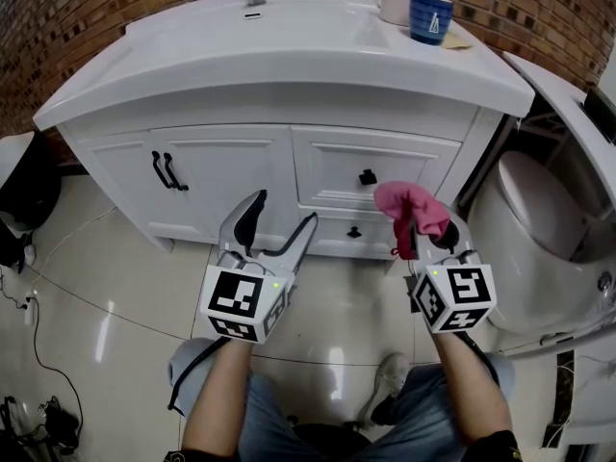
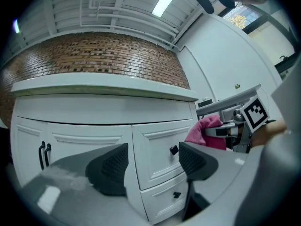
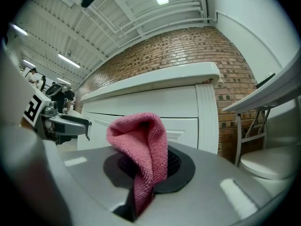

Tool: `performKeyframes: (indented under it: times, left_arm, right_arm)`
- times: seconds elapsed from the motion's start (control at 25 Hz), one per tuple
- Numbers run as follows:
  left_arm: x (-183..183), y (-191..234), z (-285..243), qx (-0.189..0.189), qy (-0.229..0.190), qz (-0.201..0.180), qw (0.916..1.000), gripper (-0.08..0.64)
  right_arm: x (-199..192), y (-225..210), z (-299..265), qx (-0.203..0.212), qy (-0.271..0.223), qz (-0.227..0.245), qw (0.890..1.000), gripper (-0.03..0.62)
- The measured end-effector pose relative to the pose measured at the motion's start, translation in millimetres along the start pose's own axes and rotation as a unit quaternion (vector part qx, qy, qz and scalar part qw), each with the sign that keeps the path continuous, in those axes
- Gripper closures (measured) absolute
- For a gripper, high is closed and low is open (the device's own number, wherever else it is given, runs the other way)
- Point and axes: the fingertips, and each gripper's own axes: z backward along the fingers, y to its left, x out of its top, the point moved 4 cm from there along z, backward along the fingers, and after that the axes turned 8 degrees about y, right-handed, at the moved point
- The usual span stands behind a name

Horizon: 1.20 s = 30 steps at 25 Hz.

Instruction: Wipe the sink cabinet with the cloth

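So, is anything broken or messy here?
Nothing stands out. The sink cabinet has its doors and drawers shut, the blue cup and white cup stand upright on top, and the pink cloth is bunched in the right gripper, clear of the floor.

We see the pink cloth (image 1: 409, 210) bunched and standing upright, pinched in the right gripper (image 1: 421, 237) at 3 o'clock, near the drawers. The white sink cabinet (image 1: 250, 166) is at 12 o'clock, with doors and drawers closed and black handles.
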Motion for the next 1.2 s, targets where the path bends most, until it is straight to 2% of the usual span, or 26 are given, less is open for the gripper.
performKeyframes:
  times: [0.12,0.2,0.32,0.44,0.56,0.68,0.8,0.92,1.2]
  left_arm:
    - [1,-2,0,-0.002,0.001,0.000,1.0000,0.219]
    - [2,-4,1,-0.004,0.001,-0.002,1.0000,0.219]
    - [4,-3,5,-0.003,0.000,-0.009,1.0000,0.219]
    - [5,1,9,0.003,0.000,-0.008,1.0000,0.219]
    - [3,5,14,0.007,0.003,-0.006,1.0000,0.219]
    - [3,10,21,0.013,0.006,-0.001,0.9999,0.219]
    - [2,13,27,0.015,0.004,0.006,0.9999,0.219]
    - [0,17,35,0.021,0.007,-0.004,0.9998,0.219]
    - [-1,27,54,0.039,0.005,0.019,0.9991,0.219]
  right_arm:
    - [-6,6,-3,0.008,0.007,0.009,1.000,0.551]
    - [-20,14,-11,0.019,0.029,0.014,0.999,0.551]
    - [-54,31,-32,0.044,0.088,0.012,0.995,0.551]
    - [-93,49,-56,0.070,0.149,0.001,0.986,0.549]
    - [-120,62,-79,0.084,0.189,-0.008,0.978,0.551]
    - [-137,77,-100,0.094,0.209,-0.006,0.973,0.551]
    - [-145,98,-119,0.111,0.223,-0.023,0.968,0.549]
    - [-147,120,-140,0.125,0.225,-0.039,0.966,0.551]
    - [-157,143,-177,0.119,0.238,-0.068,0.962,0.551]
